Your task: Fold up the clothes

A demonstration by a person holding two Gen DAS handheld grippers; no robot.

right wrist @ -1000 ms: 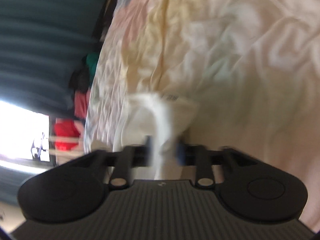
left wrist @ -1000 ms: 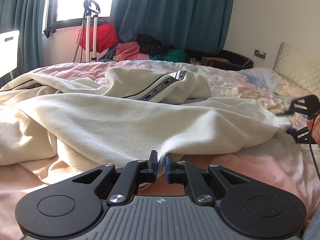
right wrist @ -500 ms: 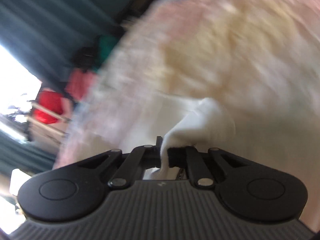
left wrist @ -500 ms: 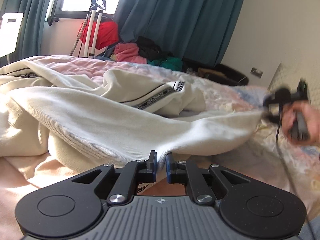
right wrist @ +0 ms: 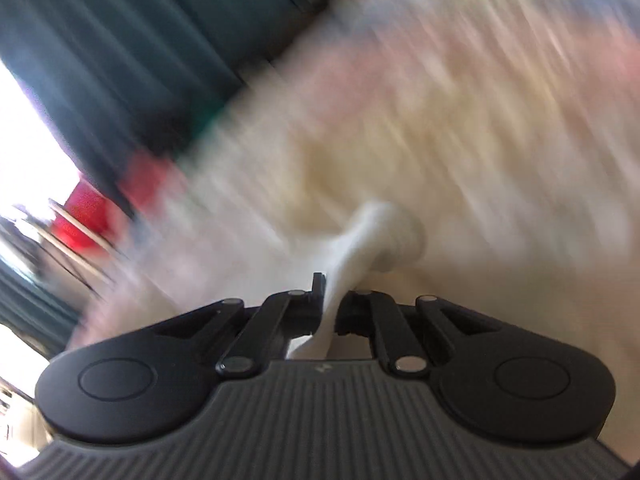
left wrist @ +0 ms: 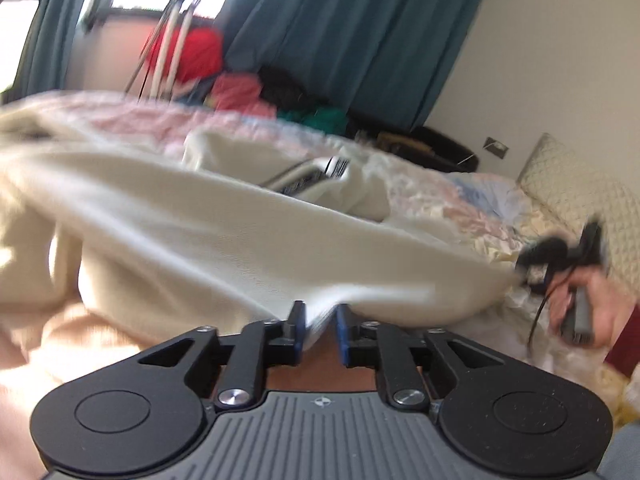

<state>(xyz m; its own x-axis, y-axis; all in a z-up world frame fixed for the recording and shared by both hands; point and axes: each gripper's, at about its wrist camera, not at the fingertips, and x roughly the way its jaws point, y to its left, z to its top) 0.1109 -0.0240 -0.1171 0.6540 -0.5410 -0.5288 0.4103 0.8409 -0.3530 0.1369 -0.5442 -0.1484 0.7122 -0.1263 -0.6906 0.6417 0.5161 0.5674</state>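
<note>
A large cream garment [left wrist: 208, 232] with a black-and-white striped band [left wrist: 308, 174] lies spread over the bed. Its near edge is pinched in my left gripper [left wrist: 320, 326], which is shut on the cloth. At the right of the left wrist view a hand holds my right gripper [left wrist: 524, 270], clamped on the garment's far corner, and the cloth is stretched between the two. In the blurred right wrist view my right gripper [right wrist: 330, 302] is shut on a white fold of the cream garment [right wrist: 372, 232].
The bed has a pink and pastel crumpled sheet [left wrist: 452, 196] and a quilted pillow [left wrist: 580, 188] at the right. Behind it are teal curtains [left wrist: 360, 32], a pile of clothes [left wrist: 256, 92], a red bag [left wrist: 200, 56] and white poles [left wrist: 168, 44] by the window.
Both grippers have lifted and pulled the garment, which is now tauter and raised off the bed. The right gripper has swung fast; its view is strongly blurred.
</note>
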